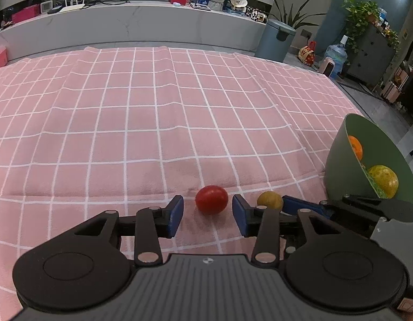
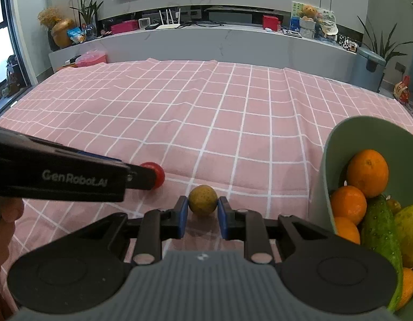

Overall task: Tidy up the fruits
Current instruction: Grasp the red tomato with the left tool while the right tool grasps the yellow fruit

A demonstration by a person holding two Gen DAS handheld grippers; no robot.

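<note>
A red tomato [image 1: 211, 199] lies on the pink checked cloth, just ahead of my open left gripper [image 1: 208, 215], between its blue pads without touching them. It also shows in the right wrist view [image 2: 158, 174], partly hidden by the left gripper. A small yellow-brown round fruit [image 2: 203, 199] lies between the fingertips of my open right gripper [image 2: 201, 214]; the pads stand close beside it with small gaps. This fruit also shows in the left wrist view [image 1: 270, 200]. A green bowl [image 2: 320, 187] at the right holds oranges [image 2: 368, 172], a cucumber [image 2: 381, 238] and yellow fruit.
The pink checked cloth [image 1: 126, 112] covers the table. The two grippers are close side by side, the left one [image 2: 72, 176] crossing the right wrist view. A grey bin [image 1: 276, 40] and a low white counter [image 2: 206, 45] stand beyond the far edge.
</note>
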